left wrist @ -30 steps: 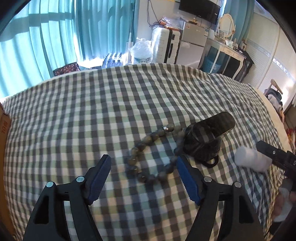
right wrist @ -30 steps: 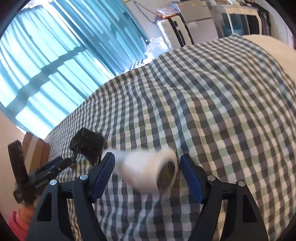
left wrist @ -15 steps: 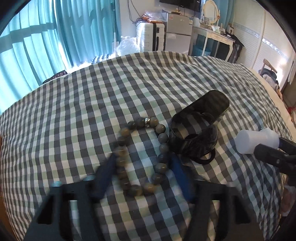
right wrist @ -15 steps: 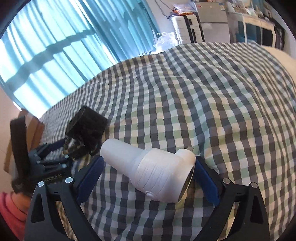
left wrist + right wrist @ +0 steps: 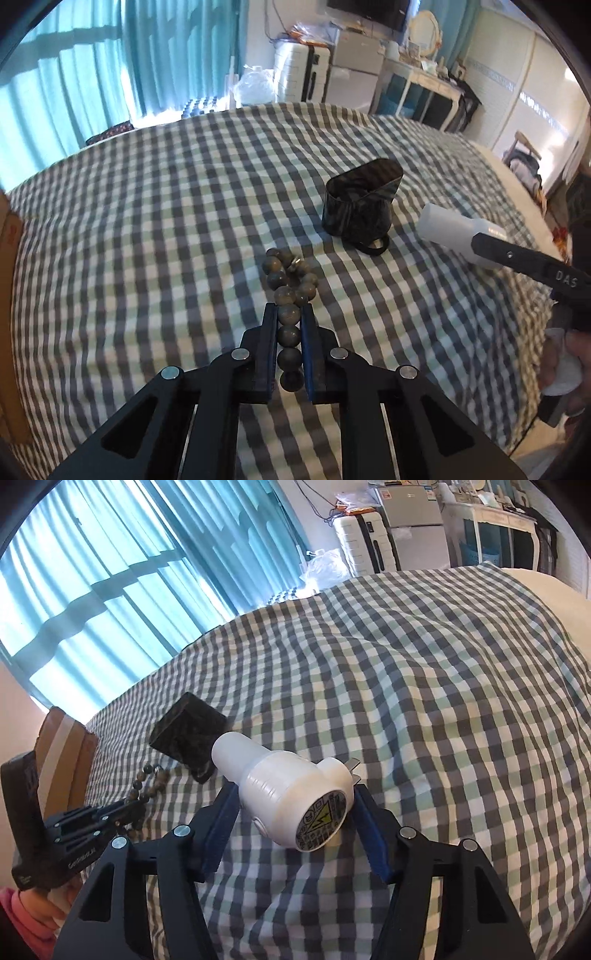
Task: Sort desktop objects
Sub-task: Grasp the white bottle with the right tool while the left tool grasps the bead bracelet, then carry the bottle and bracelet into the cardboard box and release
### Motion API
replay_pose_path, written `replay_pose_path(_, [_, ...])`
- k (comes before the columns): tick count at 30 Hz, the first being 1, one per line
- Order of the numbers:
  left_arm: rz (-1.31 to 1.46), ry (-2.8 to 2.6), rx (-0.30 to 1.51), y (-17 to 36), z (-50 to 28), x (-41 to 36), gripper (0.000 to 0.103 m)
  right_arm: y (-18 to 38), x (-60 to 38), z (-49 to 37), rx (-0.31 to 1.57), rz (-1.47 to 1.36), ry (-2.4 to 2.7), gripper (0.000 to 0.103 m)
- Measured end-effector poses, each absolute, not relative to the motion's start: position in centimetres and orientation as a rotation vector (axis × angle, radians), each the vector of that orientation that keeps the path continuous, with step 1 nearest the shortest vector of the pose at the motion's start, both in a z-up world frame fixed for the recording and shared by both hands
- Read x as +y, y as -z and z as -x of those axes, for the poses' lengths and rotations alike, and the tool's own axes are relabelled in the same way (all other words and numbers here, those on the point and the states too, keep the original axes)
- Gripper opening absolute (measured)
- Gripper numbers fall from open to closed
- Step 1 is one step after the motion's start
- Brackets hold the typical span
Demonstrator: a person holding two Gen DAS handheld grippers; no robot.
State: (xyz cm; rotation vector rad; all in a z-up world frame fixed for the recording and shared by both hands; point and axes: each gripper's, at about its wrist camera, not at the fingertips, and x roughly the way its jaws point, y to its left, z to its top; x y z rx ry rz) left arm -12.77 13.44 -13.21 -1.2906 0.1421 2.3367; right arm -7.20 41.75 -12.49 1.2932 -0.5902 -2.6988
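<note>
My left gripper (image 5: 289, 314) is shut on a grey bead bracelet (image 5: 290, 291); the beads run between its blue pads and bunch up just past the tips. It also shows in the right wrist view (image 5: 147, 781). My right gripper (image 5: 293, 794) is shut on a white plug-in device (image 5: 291, 794), held above the checked cloth; the device also shows in the left wrist view (image 5: 456, 230). A black glossy case (image 5: 360, 206) with a small black ring at its foot lies between the two; in the right wrist view the case (image 5: 188, 729) is at left.
Everything lies on a checked cloth (image 5: 147, 229) over a bed. A brown cardboard box (image 5: 64, 755) stands at the cloth's left edge. A white suitcase (image 5: 301, 75), a plastic bag and furniture stand beyond the far edge, by teal curtains.
My left gripper has closed on the bead bracelet, which is now bunched into a line. My right gripper has closed on the white device and lifted it.
</note>
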Motion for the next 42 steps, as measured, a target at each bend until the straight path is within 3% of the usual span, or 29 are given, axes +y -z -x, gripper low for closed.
replay_pose_path(9, [1.217, -2.401, -0.003, 7.7, 10.2, 9.1, 0.011, 9.0, 41.0, 4.2, -0.643, -1.129, 2.716, 0.062])
replay_pose_path(18, [1.146, -2.438, -0.110, 2.2, 8.5, 5.2, 0.011, 4.4, 36.2, 0.7, -0.523, -1.071, 2.727, 0.062])
replay_pose_path(30, [1.003, -2.556, -0.155, -4.6, 7.3, -4.7, 0.011, -4.6, 23.9, -0.3, -0.396, -0.869, 2.637, 0.062])
replay_pose_path(42, [1.071, -2.738, -0.256, -5.6, 9.1, -19.5, 0.011, -6.2, 6.5, 4.0, -0.268, -0.838, 2.413, 0.062])
